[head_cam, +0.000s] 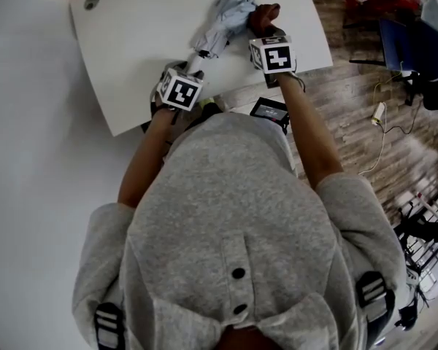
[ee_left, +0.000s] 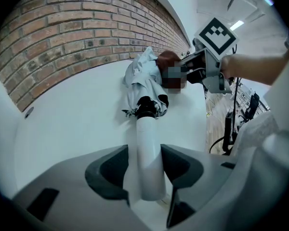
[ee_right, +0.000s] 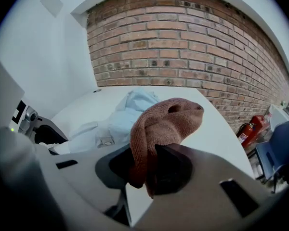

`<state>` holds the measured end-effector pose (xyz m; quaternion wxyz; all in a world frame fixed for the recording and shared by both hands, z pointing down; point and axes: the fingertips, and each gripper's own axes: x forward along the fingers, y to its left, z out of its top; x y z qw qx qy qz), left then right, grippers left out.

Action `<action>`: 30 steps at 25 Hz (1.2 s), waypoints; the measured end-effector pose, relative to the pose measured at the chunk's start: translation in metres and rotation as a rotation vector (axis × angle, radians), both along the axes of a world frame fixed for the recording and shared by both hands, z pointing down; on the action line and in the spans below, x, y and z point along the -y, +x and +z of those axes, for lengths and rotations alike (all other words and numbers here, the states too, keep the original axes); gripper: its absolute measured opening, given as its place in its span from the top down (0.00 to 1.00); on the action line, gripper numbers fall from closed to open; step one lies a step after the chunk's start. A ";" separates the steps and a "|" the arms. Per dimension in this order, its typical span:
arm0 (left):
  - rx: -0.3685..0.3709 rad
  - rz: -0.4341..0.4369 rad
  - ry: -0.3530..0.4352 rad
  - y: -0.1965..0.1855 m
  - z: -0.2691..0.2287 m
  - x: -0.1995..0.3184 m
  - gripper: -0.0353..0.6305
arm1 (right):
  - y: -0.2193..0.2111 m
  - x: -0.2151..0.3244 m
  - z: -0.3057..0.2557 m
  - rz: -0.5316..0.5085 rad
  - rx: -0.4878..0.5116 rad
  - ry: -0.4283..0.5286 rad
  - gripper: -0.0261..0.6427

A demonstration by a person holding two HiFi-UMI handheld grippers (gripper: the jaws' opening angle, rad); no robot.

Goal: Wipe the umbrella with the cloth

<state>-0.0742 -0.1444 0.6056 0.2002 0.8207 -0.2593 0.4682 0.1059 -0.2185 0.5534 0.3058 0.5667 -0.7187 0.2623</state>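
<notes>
Umbrella (head_cam: 223,20), pale blue and folded shut, lies on the white desk (head_cam: 146,49) near its front edge, with its bunched canopy pointing away from the person and its white handle (ee_left: 148,158) pointing back toward them. The left hand-held gripper (head_cam: 191,70) pinches that handle, and in the left gripper view its two dark pads press against the tube on either side. The right hand-held gripper (head_cam: 266,29) is clamped on a brown cloth (ee_right: 164,121). The fabric is squeezed between the jaws and bulges forward in a rounded fold above them. In the head view the cloth (head_cam: 264,17) meets the right side of the canopy, and the left gripper view shows it against the far part of the fabric. Both marker cubes sit close together over the front of the desk. A brick wall (ee_right: 183,42) rises behind the desk, and a red fire extinguisher (ee_right: 250,126) stands at the right by the wooden floor (head_cam: 365,108). The person wears a grey hooded top (head_cam: 233,217).
</notes>
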 end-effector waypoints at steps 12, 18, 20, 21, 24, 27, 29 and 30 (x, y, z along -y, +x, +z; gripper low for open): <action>-0.015 0.019 -0.022 -0.004 -0.003 -0.005 0.63 | -0.058 -0.022 0.008 -0.092 0.019 -0.039 0.84; -0.044 0.016 -0.032 -0.001 -0.003 -0.001 0.67 | -0.072 -0.026 0.009 -0.102 0.043 -0.050 0.84; -0.046 0.024 -0.041 -0.001 -0.004 0.000 0.70 | -0.078 -0.029 0.008 -0.114 0.050 -0.056 0.84; -0.040 0.025 -0.046 -0.003 -0.005 0.000 0.71 | -0.082 -0.029 0.007 -0.119 0.053 -0.055 0.84; -0.047 0.019 -0.063 -0.003 -0.006 -0.001 0.71 | -0.089 -0.030 0.004 -0.137 0.058 -0.052 0.84; -0.033 0.030 -0.053 -0.002 -0.004 -0.002 0.71 | -0.094 -0.035 0.003 -0.157 0.068 -0.058 0.84; -0.020 0.034 -0.049 -0.004 -0.004 -0.003 0.71 | -0.098 -0.039 0.002 -0.174 0.075 -0.065 0.84; -0.019 0.033 -0.049 -0.004 -0.004 -0.004 0.71 | -0.100 -0.040 0.001 -0.183 0.079 -0.065 0.84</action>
